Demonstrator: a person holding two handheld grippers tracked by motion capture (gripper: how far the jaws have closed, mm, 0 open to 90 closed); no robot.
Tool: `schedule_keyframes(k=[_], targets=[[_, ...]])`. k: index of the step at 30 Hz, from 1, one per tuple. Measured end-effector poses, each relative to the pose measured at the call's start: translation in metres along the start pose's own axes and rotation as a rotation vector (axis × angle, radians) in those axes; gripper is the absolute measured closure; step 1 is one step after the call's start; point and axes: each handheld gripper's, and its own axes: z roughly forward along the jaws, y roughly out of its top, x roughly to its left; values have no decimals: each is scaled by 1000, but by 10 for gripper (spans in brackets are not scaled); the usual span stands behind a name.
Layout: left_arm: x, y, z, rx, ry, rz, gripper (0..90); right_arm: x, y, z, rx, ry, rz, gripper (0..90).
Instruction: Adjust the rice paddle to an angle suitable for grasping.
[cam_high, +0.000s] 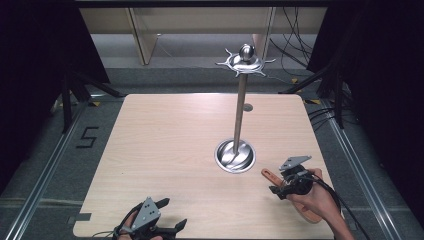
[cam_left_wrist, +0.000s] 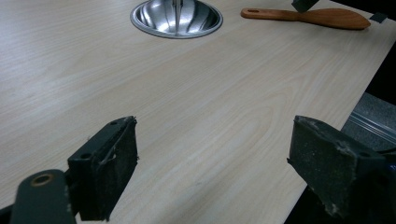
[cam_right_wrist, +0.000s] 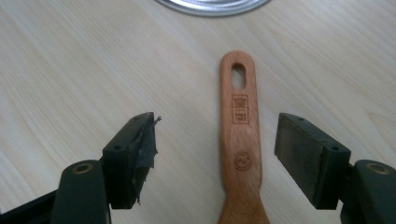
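Observation:
A wooden spatula lies flat on the light wood table at the front right, its handle with a hanging slot pointing toward the metal stand. My right gripper hovers over that handle. In the right gripper view, the spatula lies between the jaws of the right gripper, which stand open, and neither pad touches the wood. My left gripper rests near the front edge, and in its own view the left gripper is open with bare table between the jaws. Farther off lies the spatula.
A tall metal stand rises from a round dished base right of the table's middle, with a thin pole and a hooked crown on top. Its base lies just beyond the spatula's handle. Cables run on the floor at the back right.

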Motion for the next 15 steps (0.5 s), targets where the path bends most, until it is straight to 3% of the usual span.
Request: schedule_keyframes(k=[3, 7, 8, 14, 15], targets=[[0, 0, 0, -1, 1, -5, 148, -4, 2, 3, 6, -6, -24, 313], [0, 0, 0, 3, -5, -2, 148, -8, 9, 6, 55, 8, -5, 378], [0, 0, 0, -7, -4, -7, 148, -12, 12, 9, 76, 18, -35, 405], [-1, 0, -1, 3, 6, -8, 148, -14, 16, 17, 129, 24, -26, 475], [0, 0, 0, -1, -1, -8, 148, -17, 17, 19, 136, 14, -48, 481]])
